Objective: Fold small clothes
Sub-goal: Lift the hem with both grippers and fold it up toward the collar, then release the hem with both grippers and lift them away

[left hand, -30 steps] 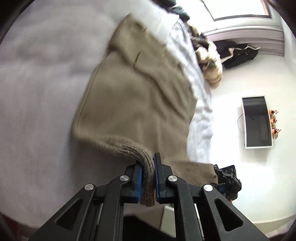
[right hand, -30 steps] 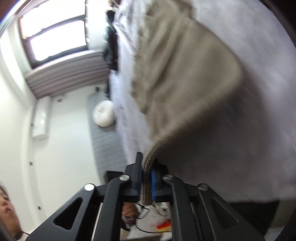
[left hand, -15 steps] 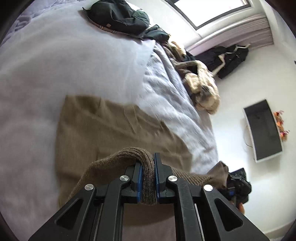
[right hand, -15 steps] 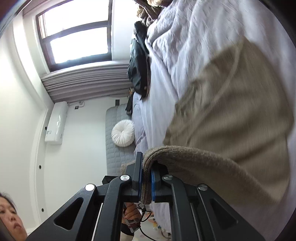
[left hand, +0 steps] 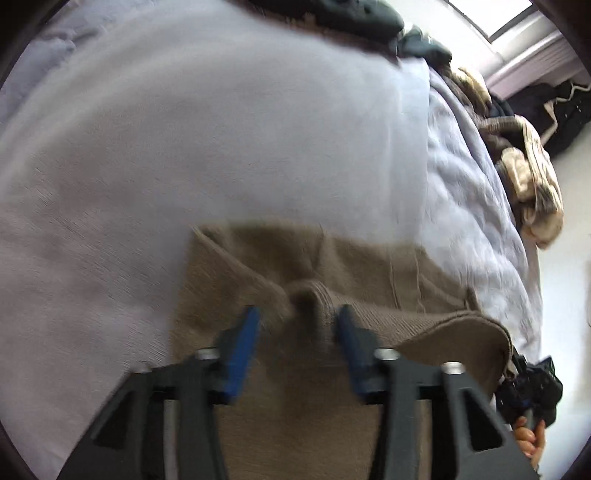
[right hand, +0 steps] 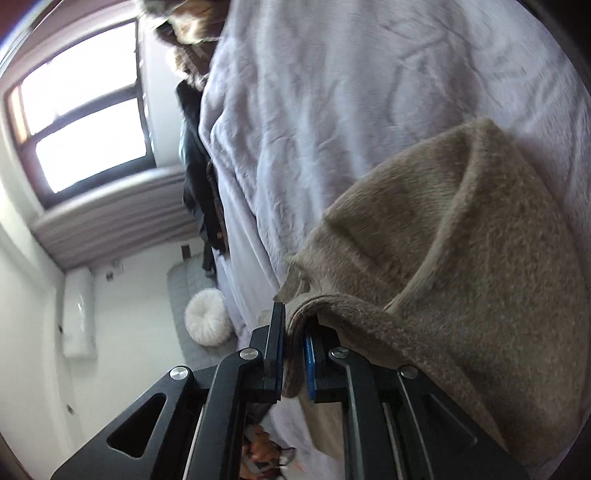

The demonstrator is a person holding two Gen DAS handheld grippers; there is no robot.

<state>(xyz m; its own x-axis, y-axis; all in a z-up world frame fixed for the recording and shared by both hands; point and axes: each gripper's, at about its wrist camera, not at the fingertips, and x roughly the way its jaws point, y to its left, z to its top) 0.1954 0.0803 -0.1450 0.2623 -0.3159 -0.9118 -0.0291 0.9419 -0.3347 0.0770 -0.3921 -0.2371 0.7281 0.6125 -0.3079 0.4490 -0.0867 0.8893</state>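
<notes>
No brand, label or writing can be read in either view.

A pale lilac plush blanket covers the bed, creased toward its edge. At the bed's far end lie a heap of dark garments and a cream-and-brown fleecy garment. Beyond the bed's edge the room shows white walls, a bright window with a dark frame, a grey pleated curtain or blind beneath it, a white wall-mounted unit and a round white cushion on a grey quilted seat.

The folded tan knitted sweater lies on the blanket near the bed's edge, its ribbed hem doubled over on top. The left tongs are opening: the blue pads stand apart, and a pinched-up ridge of the hem sits between them, no longer pressed. The right tongs are just starting to open, yet the ribbed hem is still caught between their pads, draping away over the fold.
</notes>
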